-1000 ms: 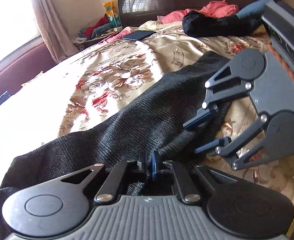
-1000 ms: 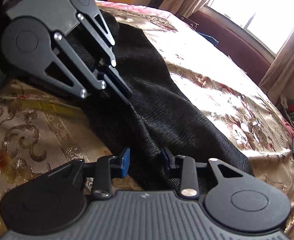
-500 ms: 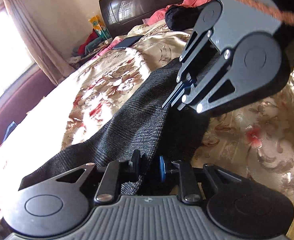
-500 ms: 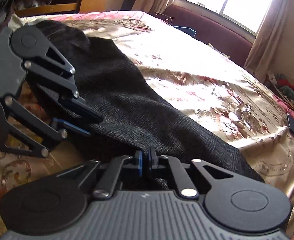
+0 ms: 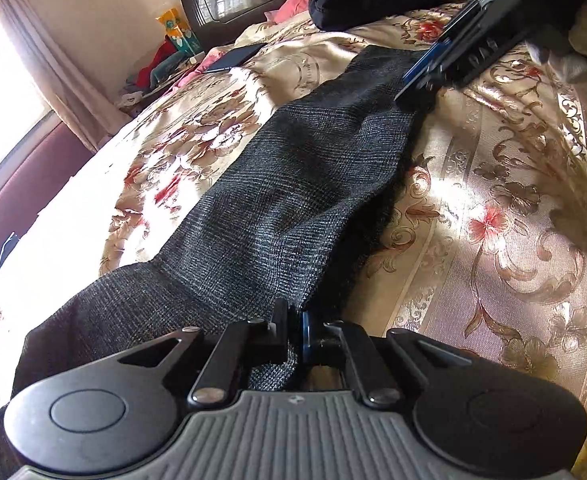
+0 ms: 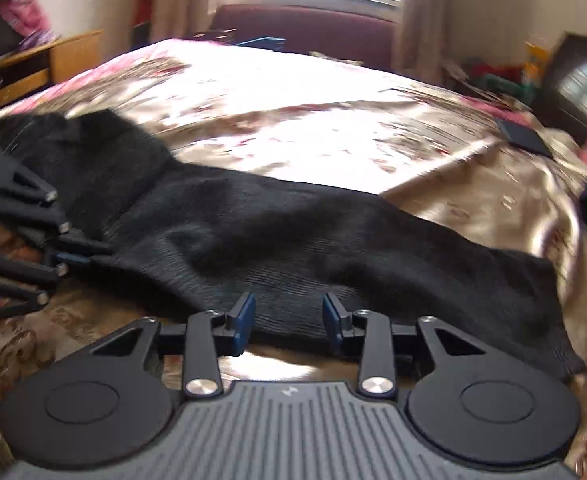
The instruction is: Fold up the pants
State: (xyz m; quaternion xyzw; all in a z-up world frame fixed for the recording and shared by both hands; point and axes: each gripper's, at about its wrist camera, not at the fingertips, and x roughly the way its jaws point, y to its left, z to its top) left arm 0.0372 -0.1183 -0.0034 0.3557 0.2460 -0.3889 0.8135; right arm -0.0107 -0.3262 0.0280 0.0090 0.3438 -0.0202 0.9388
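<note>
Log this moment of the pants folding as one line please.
left tool: shut on pants edge | right tool: jaws opening, nothing gripped, pants beyond its pads | pants: stretched flat on bedspread

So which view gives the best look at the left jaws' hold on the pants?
The left wrist view: the left gripper is sharp and close, jaws pinched on a fold of the pants. The right wrist view shows that gripper only small, blurred at the frame's left edge, its tips at the pants.
</note>
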